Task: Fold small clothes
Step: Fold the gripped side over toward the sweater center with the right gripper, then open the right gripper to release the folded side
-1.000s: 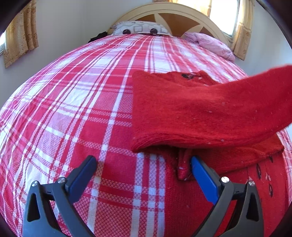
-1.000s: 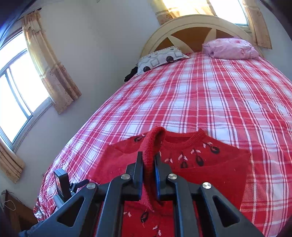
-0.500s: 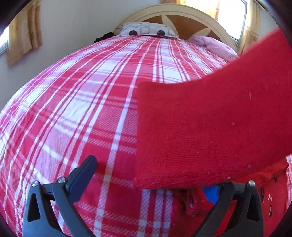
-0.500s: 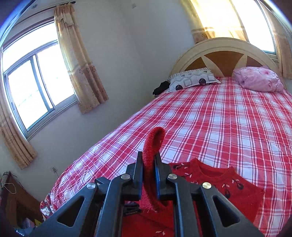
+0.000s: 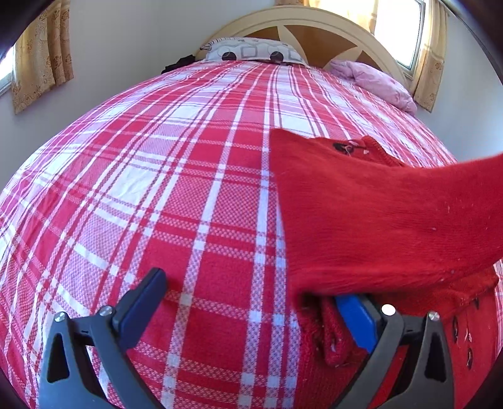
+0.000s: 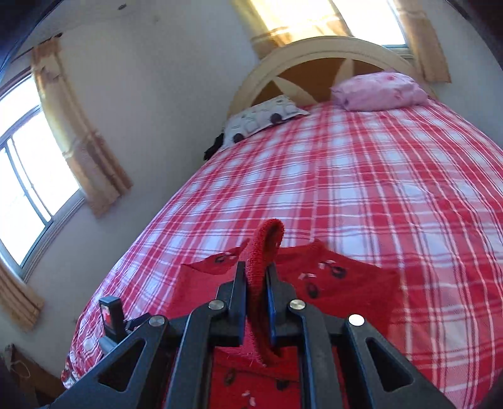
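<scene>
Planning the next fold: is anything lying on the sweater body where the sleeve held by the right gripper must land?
Nothing visible: the sleeve hangs over the bare sweater; the pillows lie far up the bed.

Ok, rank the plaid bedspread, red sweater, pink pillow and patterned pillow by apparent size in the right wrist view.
1. Plaid bedspread, clearly largest.
2. Red sweater, though it lies nearest the camera.
3. Pink pillow and patterned pillow: look similar, both far off, so unranked.

Bright window glare (image 6: 301, 19), fisheye-bent edges — right view blurred
</scene>
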{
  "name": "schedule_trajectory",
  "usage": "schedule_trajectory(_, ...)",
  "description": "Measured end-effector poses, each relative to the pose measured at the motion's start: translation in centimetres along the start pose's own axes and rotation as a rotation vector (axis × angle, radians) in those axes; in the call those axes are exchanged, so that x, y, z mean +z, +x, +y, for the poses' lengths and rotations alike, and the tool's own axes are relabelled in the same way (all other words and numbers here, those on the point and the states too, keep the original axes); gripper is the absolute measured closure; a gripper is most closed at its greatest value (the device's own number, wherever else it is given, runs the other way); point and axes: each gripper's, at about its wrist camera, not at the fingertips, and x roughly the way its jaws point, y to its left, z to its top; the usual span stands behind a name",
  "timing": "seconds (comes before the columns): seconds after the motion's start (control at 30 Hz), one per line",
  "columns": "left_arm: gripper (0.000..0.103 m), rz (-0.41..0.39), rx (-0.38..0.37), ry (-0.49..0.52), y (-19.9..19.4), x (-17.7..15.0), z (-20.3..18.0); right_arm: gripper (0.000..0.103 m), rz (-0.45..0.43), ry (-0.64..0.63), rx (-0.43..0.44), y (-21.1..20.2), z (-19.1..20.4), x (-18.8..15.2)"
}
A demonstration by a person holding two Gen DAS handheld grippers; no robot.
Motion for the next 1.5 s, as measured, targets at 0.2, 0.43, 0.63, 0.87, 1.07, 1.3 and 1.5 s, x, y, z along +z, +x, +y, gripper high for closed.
schedule_trajectory(0.2,0.000,0.000,0.002,0.009,0.0,-0.1,-0.2,0.093,0.032,0.069,-0.042,0.3,-4.5,-1.3)
schedule_trajectory(0.43,0.000,-0.007,-0.023,0.012,-0.2,-0.2,-0.3,0.093,0.071,0.109,-0.080,1.4,-8.1,-3.3)
schedule_trajectory(0.63,0.000,0.003,-0.035,0.039,-0.3,-0.5,-0.7,0.093,0.136,0.141,-0.140,4.0,-10.6,-5.6)
schedule_trajectory(0.87,0.000,-0.022,-0.071,-0.047,-0.6,-0.4,1.0,0.088,0.178,0.191,-0.135,5.4,-12.1,-7.5)
schedule_trajectory(1.07,0.000,-0.015,-0.046,-0.030,-0.6,-0.4,1.0,0.066,0.221,0.166,-0.219,5.4,-12.7,-8.8)
schedule_trajectory(1.3,0.000,-0.013,-0.050,-0.033,-0.7,-0.5,1.0,0.066,0.153,0.119,-0.282,2.9,-11.5,-8.8)
schedule_trajectory(1.5,0.000,-0.013,-0.049,-0.032,-0.7,-0.5,1.0,0.065,0.139,-0.071,-0.197,2.8,-5.6,-9.5)
